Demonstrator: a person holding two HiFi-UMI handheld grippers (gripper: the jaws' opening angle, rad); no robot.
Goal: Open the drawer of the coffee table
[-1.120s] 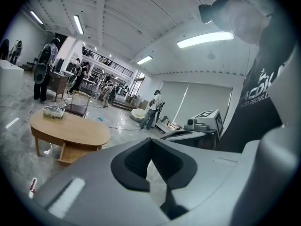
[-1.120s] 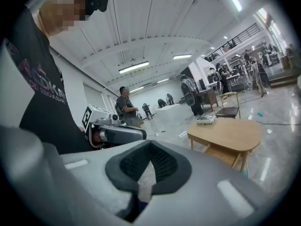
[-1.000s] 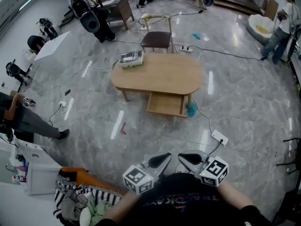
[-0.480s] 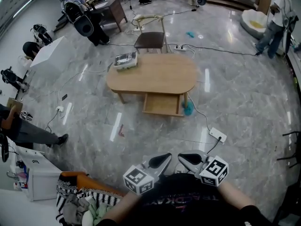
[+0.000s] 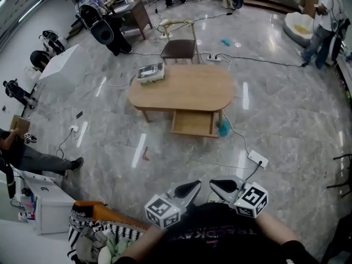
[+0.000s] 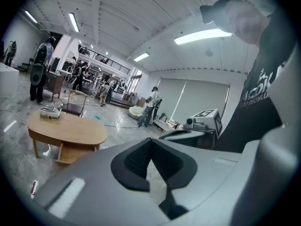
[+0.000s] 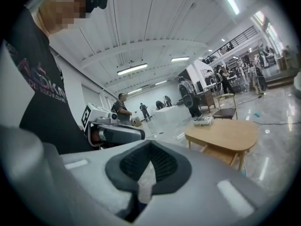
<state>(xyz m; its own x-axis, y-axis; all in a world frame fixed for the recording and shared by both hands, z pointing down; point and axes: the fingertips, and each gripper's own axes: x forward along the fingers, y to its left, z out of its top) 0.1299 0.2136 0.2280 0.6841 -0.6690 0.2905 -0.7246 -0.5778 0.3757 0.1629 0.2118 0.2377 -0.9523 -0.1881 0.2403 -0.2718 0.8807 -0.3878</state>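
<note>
The oval wooden coffee table (image 5: 181,89) stands mid-floor, far ahead of me. Its drawer (image 5: 192,124) juts out from under the near edge. Both grippers are held close to my body at the bottom of the head view, far from the table. My left gripper (image 5: 193,187) and right gripper (image 5: 215,185) point towards each other, both shut and empty. In the left gripper view the table (image 6: 66,128) lies at the left beyond the shut left gripper (image 6: 150,142). In the right gripper view the table (image 7: 223,131) lies at the right beyond the shut right gripper (image 7: 150,147).
A small white box (image 5: 150,72) sits on the table's far left corner. A chair (image 5: 179,45) stands behind the table. A teal object (image 5: 224,128) lies by the right leg. A power strip (image 5: 257,159) and cables cross the floor. People stand around the room's edges.
The head view has swayed slightly, so the table sits a little differently in the picture. Both grippers stay shut in the same place near my body.
</note>
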